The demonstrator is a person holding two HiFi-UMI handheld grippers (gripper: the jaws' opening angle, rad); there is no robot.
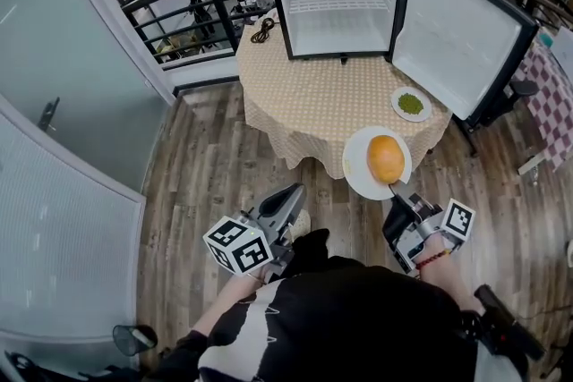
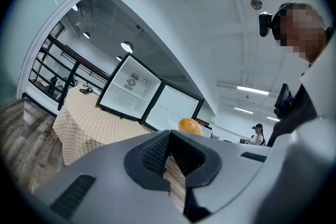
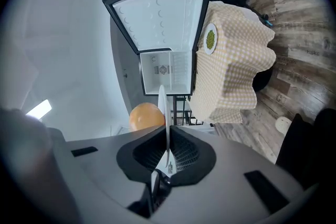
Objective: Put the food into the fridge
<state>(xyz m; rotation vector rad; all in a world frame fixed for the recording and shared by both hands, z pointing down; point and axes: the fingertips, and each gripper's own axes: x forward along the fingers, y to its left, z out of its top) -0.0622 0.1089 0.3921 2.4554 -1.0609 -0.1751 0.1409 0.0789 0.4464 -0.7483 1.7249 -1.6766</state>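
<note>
Clamping the plate [image 1: 355, 167] bearing orange food [image 1: 386, 158], right tool [image 1: 397, 190]

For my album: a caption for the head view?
Right gripper holds a plate of round orange food before the open fridge.

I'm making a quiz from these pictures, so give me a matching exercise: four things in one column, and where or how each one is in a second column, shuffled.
Things:
1. big plate with the bun
2. small plate of green food
3. fridge
4. black cable

States:
A. standing open, no food inside
B. on the table by the fridge door
C. clamped in the right gripper
D. on the table, left of the fridge in the head view

Pairs: 1-C, 2-B, 3-A, 4-D
</note>
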